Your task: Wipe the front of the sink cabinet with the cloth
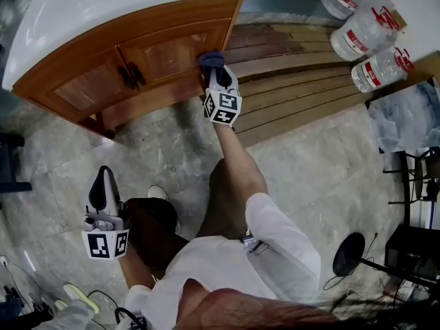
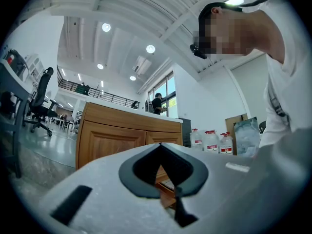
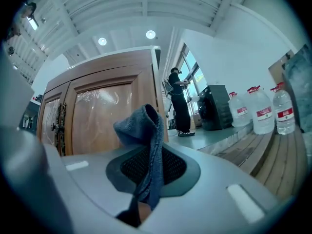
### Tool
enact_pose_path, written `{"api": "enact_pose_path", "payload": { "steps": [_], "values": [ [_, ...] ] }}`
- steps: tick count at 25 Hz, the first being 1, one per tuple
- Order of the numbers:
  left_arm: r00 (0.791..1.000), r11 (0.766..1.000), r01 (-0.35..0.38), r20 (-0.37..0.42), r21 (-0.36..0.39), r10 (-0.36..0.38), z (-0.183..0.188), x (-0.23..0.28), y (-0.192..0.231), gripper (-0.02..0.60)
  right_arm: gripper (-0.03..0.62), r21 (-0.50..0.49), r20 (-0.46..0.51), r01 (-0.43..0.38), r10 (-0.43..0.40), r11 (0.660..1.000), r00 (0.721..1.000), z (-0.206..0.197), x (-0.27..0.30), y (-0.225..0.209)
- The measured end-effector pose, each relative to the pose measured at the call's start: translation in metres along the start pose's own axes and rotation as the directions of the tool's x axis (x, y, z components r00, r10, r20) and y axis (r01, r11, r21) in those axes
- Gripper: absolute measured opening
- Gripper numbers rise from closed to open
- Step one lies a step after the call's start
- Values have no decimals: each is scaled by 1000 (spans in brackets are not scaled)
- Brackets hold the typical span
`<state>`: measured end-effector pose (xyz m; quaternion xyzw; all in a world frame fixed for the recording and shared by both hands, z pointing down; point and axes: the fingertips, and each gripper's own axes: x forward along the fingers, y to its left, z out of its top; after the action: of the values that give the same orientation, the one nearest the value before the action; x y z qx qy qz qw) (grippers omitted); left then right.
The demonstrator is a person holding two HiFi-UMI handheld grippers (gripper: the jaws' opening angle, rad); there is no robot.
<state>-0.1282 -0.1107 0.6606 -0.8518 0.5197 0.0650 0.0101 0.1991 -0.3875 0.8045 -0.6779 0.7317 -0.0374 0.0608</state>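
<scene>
The right gripper [image 1: 216,74] was clamped on the blue cloth [image 1: 211,60], holding it up at the right-hand door of the wooden sink cabinet [image 1: 103,88] (near the door's outer edge). The left gripper [image 1: 104,184] hung well apart from the cabinet, its jaws together on nothing.

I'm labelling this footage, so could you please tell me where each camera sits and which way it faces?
Head view: on the head, facing steeply down at cabinet; shows left tongs, right tongs, arm.
Left gripper view: rides left tongs, held low, facing cabinet; shirt at right.
Right gripper view: rides right tongs, near cabinet door; cloth pinched.
All share: cabinet, water bottles.
</scene>
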Motion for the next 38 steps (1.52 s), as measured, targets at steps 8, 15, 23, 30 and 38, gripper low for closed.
{"api": "enact_pose_path", "payload": {
  "steps": [8,15,23,30,38],
  "values": [
    [1000,1000,10,0,-1,-10,2,4,-5,3,52,7,2,24,-24,1000,1000,8,-9,-27],
    [1000,1000,-7,-2,0,7,3,2,-7,3,52,62,51,-163,160,985,986,41,-63,24],
    [1000,1000,9,-26,-21,-10,-12,16,3,2,52,-46,77,-334,337,941,938,77,-141,91],
    [999,998,-4,-40,-59,2,-29,17,35,2,52,-79,67,-309,314,948,947,74,-130,98],
    [995,998,-3,-99,-66,-3,0,58,85,3,52,-101,39,-234,238,967,970,139,-101,106]
  ]
}}
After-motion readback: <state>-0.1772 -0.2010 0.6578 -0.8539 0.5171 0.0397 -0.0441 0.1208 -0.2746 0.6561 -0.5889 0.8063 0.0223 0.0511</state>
